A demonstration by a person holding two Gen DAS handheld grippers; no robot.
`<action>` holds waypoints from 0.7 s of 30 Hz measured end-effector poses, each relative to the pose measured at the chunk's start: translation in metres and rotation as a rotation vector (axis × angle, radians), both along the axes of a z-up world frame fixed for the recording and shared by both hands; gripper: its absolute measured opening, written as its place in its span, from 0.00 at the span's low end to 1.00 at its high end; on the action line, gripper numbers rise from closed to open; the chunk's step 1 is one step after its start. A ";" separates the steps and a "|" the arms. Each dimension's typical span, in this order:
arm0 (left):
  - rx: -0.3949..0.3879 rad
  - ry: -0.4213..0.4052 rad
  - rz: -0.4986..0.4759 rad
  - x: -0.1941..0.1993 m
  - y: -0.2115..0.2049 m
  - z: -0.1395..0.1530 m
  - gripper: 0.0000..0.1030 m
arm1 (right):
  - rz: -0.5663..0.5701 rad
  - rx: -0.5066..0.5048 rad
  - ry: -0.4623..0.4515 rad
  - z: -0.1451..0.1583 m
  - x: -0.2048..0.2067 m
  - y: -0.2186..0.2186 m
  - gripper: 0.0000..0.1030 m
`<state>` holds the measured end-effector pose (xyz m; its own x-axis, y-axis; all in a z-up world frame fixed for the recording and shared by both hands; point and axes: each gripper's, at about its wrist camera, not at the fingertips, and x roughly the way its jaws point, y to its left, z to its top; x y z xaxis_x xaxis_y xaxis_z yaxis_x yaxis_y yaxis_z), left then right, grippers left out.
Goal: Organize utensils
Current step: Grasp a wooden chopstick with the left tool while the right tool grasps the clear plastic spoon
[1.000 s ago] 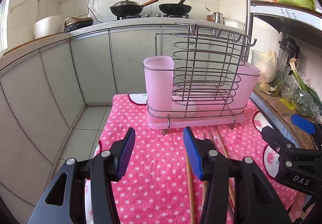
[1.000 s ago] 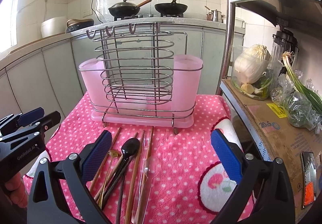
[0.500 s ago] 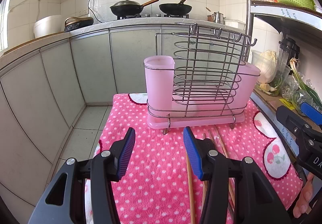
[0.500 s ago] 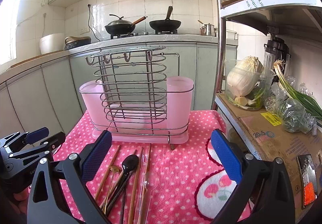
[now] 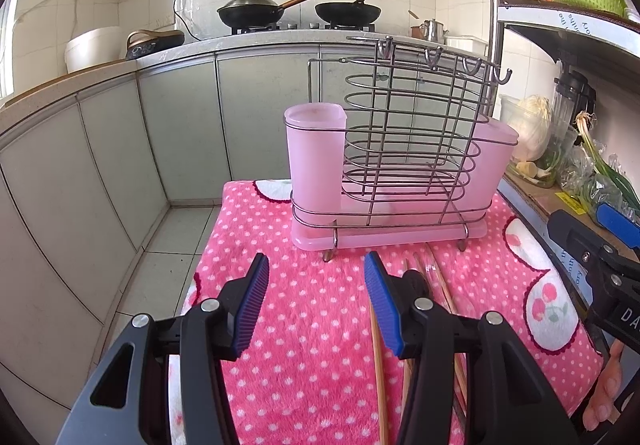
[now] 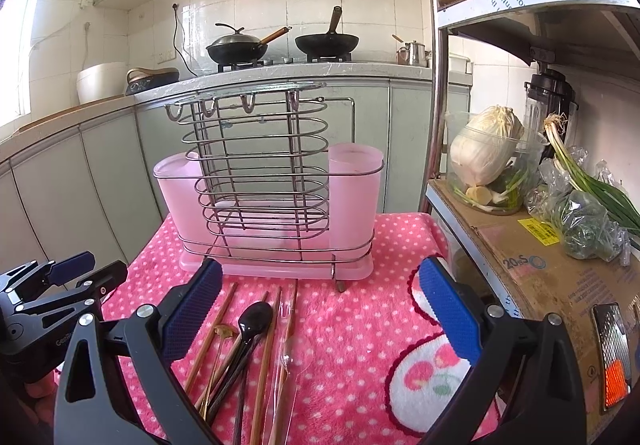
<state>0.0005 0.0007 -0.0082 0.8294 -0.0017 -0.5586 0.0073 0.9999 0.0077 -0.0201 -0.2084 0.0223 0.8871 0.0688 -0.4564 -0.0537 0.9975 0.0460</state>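
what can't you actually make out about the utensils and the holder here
- Left wrist view: most of the utensils are hidden behind the left claw.
- Right wrist view: utensil handles run off the bottom edge; the exact count is unclear.
- Both views: the pink cups are frosted, so any contents are hidden.

A wire utensil rack (image 6: 260, 181) with pale pink plastic cups at both ends and a pink drip tray stands upright on a pink polka-dot towel (image 6: 360, 325). Just in front of it, loose utensils lie flat in a bundle: wooden chopsticks (image 6: 212, 329), a dark spoon (image 6: 254, 319) and a clear spoon (image 6: 286, 349)
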 end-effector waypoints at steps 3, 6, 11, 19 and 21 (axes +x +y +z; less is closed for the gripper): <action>-0.032 0.040 -0.015 0.006 0.007 -0.003 0.48 | -0.006 0.016 0.042 -0.003 0.006 -0.006 0.96; -0.079 0.095 -0.016 0.015 0.018 -0.008 0.48 | -0.007 0.026 0.080 -0.007 0.011 -0.011 0.96; -0.169 0.229 -0.050 0.032 0.030 -0.022 0.40 | 0.011 0.061 0.164 -0.016 0.022 -0.019 0.79; -0.227 0.415 -0.143 0.075 0.014 -0.040 0.17 | 0.033 0.151 0.288 -0.036 0.037 -0.035 0.50; -0.223 0.456 -0.159 0.088 0.005 -0.047 0.16 | 0.037 0.168 0.314 -0.040 0.040 -0.038 0.44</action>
